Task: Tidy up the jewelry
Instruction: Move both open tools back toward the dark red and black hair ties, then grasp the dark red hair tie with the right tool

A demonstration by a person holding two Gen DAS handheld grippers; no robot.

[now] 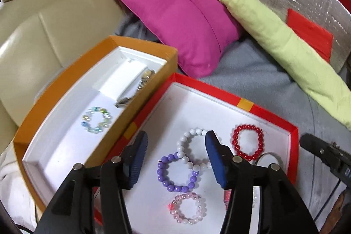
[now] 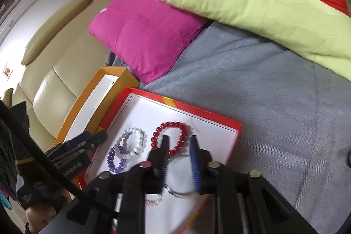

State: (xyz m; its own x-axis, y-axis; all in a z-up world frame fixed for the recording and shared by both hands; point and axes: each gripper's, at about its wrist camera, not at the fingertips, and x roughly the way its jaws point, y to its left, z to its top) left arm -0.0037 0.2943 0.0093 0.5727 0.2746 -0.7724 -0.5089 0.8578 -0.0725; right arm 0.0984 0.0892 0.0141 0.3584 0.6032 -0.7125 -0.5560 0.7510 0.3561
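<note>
A red tray (image 1: 219,91) with a white floor holds a white bead bracelet (image 1: 182,144), a purple one (image 1: 162,177), a pink one (image 1: 197,216), a red one (image 1: 235,146) and a thin metal bangle (image 2: 175,192). My left gripper (image 1: 176,137) hangs open above the white and purple bracelets, with nothing between its blue pads. My right gripper (image 2: 179,138) is open over the tray's right part. The bangle lies on the tray floor below its fingers, and the pads do not press it. An orange box (image 1: 140,43) left of the tray holds an iridescent bracelet (image 1: 87,122).
The boxes rest on a grey blanket (image 2: 263,102) beside a beige leather sofa (image 1: 43,36). A magenta pillow (image 1: 179,14) and a pale green cloth (image 1: 274,36) lie behind the tray. The orange box also holds a white card and a small metallic item.
</note>
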